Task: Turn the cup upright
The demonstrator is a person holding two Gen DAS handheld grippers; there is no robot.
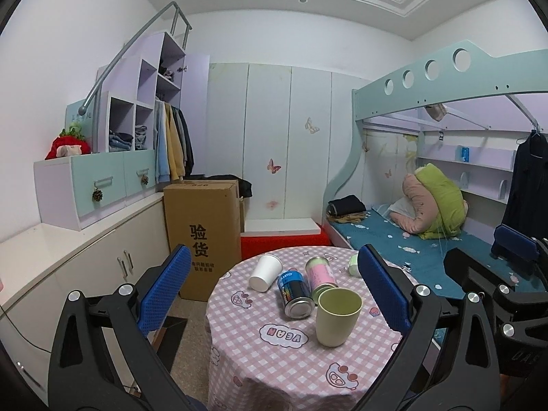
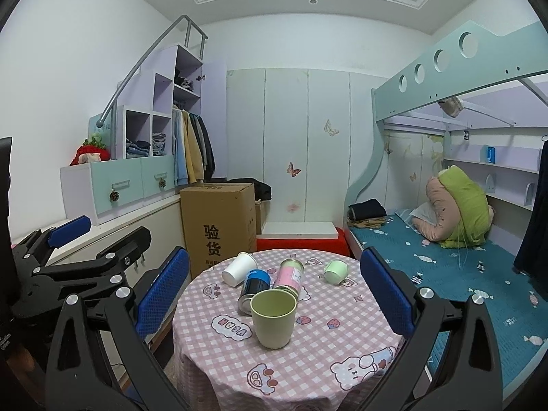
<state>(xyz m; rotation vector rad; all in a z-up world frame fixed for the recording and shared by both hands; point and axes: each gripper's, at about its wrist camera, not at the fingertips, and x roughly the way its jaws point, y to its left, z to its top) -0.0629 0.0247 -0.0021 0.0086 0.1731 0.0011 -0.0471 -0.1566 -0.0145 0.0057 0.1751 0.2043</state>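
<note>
Left wrist view: left gripper (image 1: 274,287) fills the bottom of the frame, blue pads (image 1: 166,287) spread wide apart w/ nothing between them, i.e. released. Round table (image 1: 274,370) w/ pink checked cloth sits lower center. The green cup (image 1: 338,316) stands upright, mouth up, at center-right of the frame, just below and right of a blue can (image 1: 294,294) lying on its side; can rim looks touching or nearly touching the cup, can't tell which. A pink can (image 1: 320,274) lies on its side just right of the blue one, and a white paper cup (image 1: 264,271) lies tipped over to their left. A small pale green cup (image 1: 354,264) is partly hidden behind the right pad. Cardboard box (image 1: 202,236) stands left of the table, bed (image 1: 411,250) at right. Right gripper (image 1: 507,274) shows at the right edge, well apart from the table items. Right wrist view: right gripper (image 2: 274,291) at bottom, pads likewise wide apart and holding nothing. Green cup (image 2: 273,310) upright in the center of the frame, near the front of the table (image 2: 274,376), w/ blue can (image 2: 253,287) and pink can (image 2: 289,275) right behind it. White paper cup (image 2: 238,269) on its side at upper left of the group; small pale green cup (image 2: 335,271) on its side further right, apart from the rest. Left gripper (image 2: 68,239) at left edge, over the floor beside the box (image 2: 219,222).
</note>
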